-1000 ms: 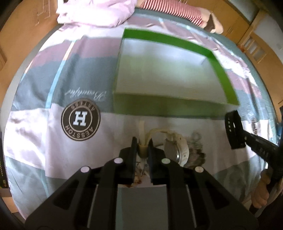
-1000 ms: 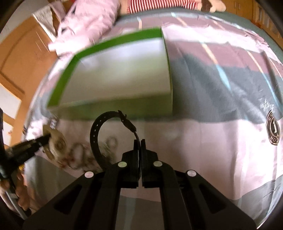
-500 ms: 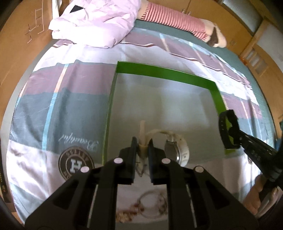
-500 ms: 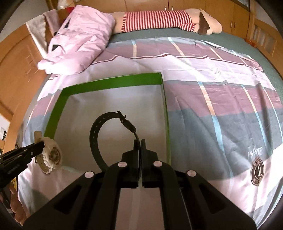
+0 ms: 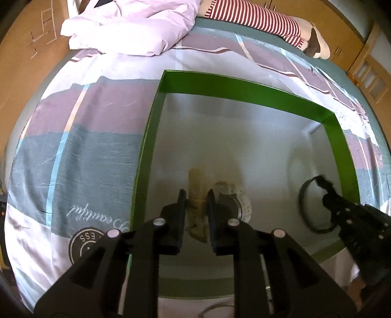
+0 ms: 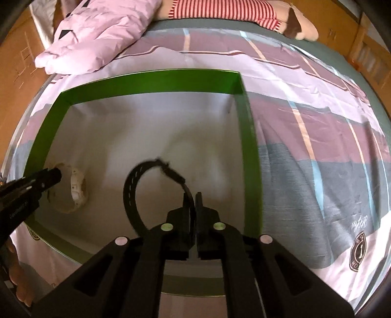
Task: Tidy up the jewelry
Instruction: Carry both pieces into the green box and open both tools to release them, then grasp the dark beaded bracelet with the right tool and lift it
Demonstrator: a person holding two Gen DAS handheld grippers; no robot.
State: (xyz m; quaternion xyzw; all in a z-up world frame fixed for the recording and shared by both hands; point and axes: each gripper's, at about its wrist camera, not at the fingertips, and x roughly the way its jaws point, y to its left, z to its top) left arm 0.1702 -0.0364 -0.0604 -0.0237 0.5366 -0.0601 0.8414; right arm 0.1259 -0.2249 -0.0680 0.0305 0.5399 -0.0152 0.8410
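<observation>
Two hand-held grippers reach down into an open box [image 5: 244, 91] with green walls and a pale floor, which rests on a bed [image 5: 73, 151] covered by a patchwork sheet of mauve, grey and white.

Left gripper [image 5: 196, 198]: the jaws are opening, with the cream strap of a white watch [image 5: 232, 200] between them; the strap is blurred and the pads stand a little apart from it. In the right wrist view the watch [image 6: 77, 189] sits low over the left part of the box floor, at the tip of this gripper [image 6: 52, 177]; whether it touches the floor cannot be told.

Right gripper [image 6: 193, 199]: the jaws are opening, a narrow gap showing between them. A black strap [image 6: 136, 188] curls up in a loop from the left finger over the middle of the box floor; its end lies against that finger. The left wrist view shows the same loop [image 5: 310, 208] near the right wall of the box.

Background: a pink quilt [image 6: 97, 31] and a striped plush toy [image 5: 256, 19] lie at the far end of the bed.
</observation>
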